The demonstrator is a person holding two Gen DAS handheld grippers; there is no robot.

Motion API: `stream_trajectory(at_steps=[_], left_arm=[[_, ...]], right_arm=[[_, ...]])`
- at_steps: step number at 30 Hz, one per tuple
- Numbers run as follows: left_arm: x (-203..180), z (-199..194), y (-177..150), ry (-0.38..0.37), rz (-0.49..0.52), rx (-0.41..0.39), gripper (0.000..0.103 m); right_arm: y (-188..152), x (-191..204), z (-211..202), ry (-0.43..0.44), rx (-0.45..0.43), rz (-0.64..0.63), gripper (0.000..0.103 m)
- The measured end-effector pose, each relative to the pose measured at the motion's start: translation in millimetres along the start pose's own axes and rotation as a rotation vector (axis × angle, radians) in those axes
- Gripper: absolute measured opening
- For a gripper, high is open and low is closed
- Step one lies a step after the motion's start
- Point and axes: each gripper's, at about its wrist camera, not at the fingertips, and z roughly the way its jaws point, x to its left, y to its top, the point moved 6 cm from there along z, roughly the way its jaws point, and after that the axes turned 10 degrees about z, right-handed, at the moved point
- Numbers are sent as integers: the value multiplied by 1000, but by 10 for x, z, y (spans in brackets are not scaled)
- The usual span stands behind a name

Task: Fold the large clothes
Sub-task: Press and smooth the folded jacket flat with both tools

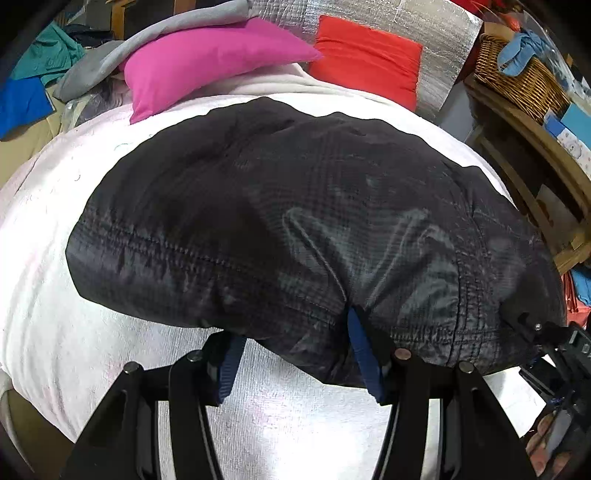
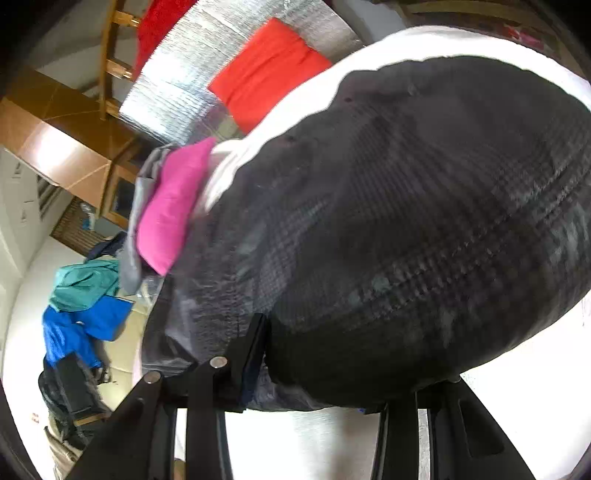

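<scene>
A black quilted jacket lies folded in a bulky bundle on a white towel-covered surface. My left gripper is open at the jacket's near edge; its blue-padded fingers straddle the hem, and the cloth drapes over the fingertips. The right gripper shows in the left wrist view at the jacket's right corner. In the right wrist view the jacket fills the frame. My right gripper is wide open, with its left finger against the cloth and the right finger hidden under the bundle.
A pink cushion and a red cushion lie at the far end against silver foil. A wicker basket sits on a wooden shelf at right. Blue and teal clothes lie on the floor at left.
</scene>
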Motion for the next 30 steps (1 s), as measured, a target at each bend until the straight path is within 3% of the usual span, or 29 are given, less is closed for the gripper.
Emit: stream_trajectory(at_steps=[3,6,7,14,17,19,22,25,27,30], left_arm=[[2,-25,-27,-2,13,3,58],[-11,9,8,-4,21,5,58],[-21,-8,1,-4,25,4,58],[-19,-58,-40,-8,54,12,58],[-14,-52,-35,-3,57,14,58],[-14,-45,-30,2,55,15,58],[-28,-52,-33,8,58,14,58],[-35,-47,-36,9,60,14,58],[-40,-41,-38,6,62,15,58],[-35,-35,-37,4,69,17,58]], right_arm=[[-19,-59,-51,21,37,38,46],[3,-219,-176,63,67,128,65],[27,-283,-242,66,55,154,67],[354,-1041,-721,33,-93,419,70],[466,-1233,-814,56,-122,482,70],[528,-1222,-821,50,-132,446,66],[559,-1013,-920,-49,-209,282,51],[546,-820,-927,-146,-259,138,51],[537,-971,-805,-211,-208,174,51],[490,-1108,-785,-206,-161,231,52]])
